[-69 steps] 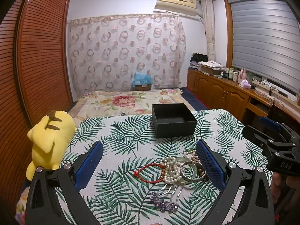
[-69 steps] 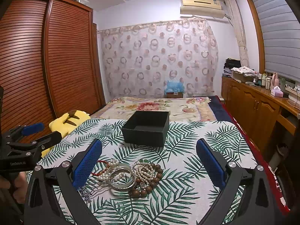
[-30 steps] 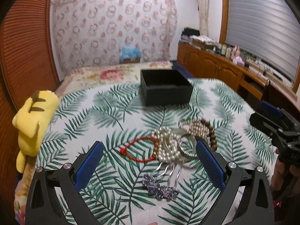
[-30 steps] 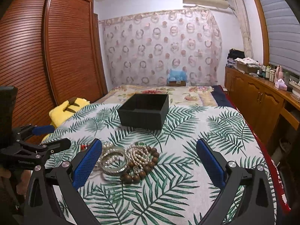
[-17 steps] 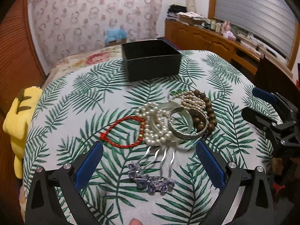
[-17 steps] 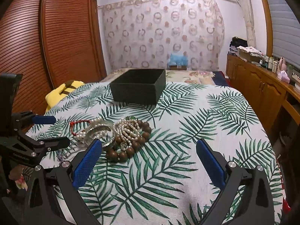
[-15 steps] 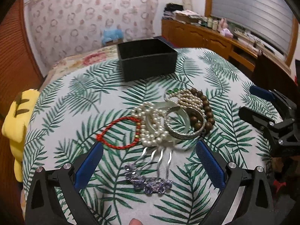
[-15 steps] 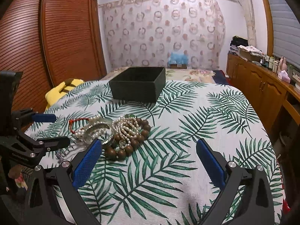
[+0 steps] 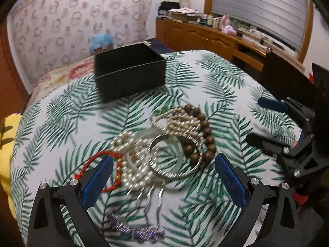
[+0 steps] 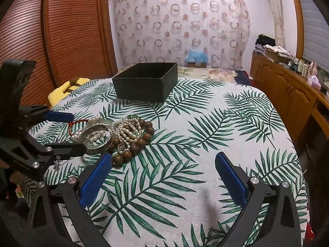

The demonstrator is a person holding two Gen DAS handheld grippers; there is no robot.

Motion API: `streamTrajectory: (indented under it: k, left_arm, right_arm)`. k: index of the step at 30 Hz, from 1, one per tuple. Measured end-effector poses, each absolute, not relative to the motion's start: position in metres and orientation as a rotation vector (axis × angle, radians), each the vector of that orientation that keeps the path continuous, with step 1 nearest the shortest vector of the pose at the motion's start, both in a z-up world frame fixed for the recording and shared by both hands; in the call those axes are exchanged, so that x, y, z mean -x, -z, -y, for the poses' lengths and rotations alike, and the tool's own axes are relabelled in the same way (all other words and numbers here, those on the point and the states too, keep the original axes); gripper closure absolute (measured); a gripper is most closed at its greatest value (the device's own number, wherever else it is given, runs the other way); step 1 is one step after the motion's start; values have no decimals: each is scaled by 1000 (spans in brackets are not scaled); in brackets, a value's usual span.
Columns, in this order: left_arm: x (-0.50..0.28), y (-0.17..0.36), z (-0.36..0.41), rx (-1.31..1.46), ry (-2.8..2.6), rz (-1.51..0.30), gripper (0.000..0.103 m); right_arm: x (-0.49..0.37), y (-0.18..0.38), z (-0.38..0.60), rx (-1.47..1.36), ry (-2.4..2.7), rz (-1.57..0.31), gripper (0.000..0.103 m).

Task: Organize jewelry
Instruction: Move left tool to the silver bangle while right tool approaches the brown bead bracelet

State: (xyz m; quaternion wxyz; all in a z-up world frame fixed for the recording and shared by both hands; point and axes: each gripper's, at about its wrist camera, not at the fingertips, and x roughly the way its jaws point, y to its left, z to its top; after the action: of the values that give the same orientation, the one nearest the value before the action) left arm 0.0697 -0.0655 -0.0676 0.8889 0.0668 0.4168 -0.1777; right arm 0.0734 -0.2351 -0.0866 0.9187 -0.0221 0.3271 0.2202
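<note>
Between your left gripper's (image 9: 163,182) wide-open, empty fingers lies the jewelry pile (image 9: 162,144): one silver bangle (image 9: 174,157), one red cord (image 9: 98,173), one wooden-bead bracelet (image 9: 202,131), one hair comb (image 9: 141,216); pearl strands uncountable. Bangle likely stiff, slippery: pinch its rim. One box (image 9: 129,73) beyond. Right gripper (image 10: 163,182) open, empty.

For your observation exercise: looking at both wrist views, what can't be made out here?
- Floor of the black box: right wrist view, hidden by its own walls.
- Purple hair comb: left wrist view, motion-blurred, detail lost.
- Red cord bracelet: partly behind the left claw finger.
- Yellow plush toy: cut off by the left edge.
</note>
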Motion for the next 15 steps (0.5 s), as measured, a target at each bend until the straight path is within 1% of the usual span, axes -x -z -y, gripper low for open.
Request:
streamTrajectory:
  k: [1,2,3,4,13,15]
  left_arm:
    - [-71,67,67,-136,380,-866,16]
    - [-74,68,70,-134,400,-878,22]
    - [-76,69,73,-135,413,-890,32]
    - [-77,70,75,-136,427,-896,35]
    - [-88,83,78,-168,401,-921,36]
    - [-85,82,76,-159,414,-913,45]
  right_arm:
    - [-73,87,235,44,-453,-672,3]
    - [-73,87,235,43,-452,-671,3]
    - [-73,87,235,43,-448,-671,3]
    - [-73,87,234,44,-441,-672,2]
    - [-74,87,232,43,-449,-677,3]
    - [-74,88,232,44,-451,-679,3]
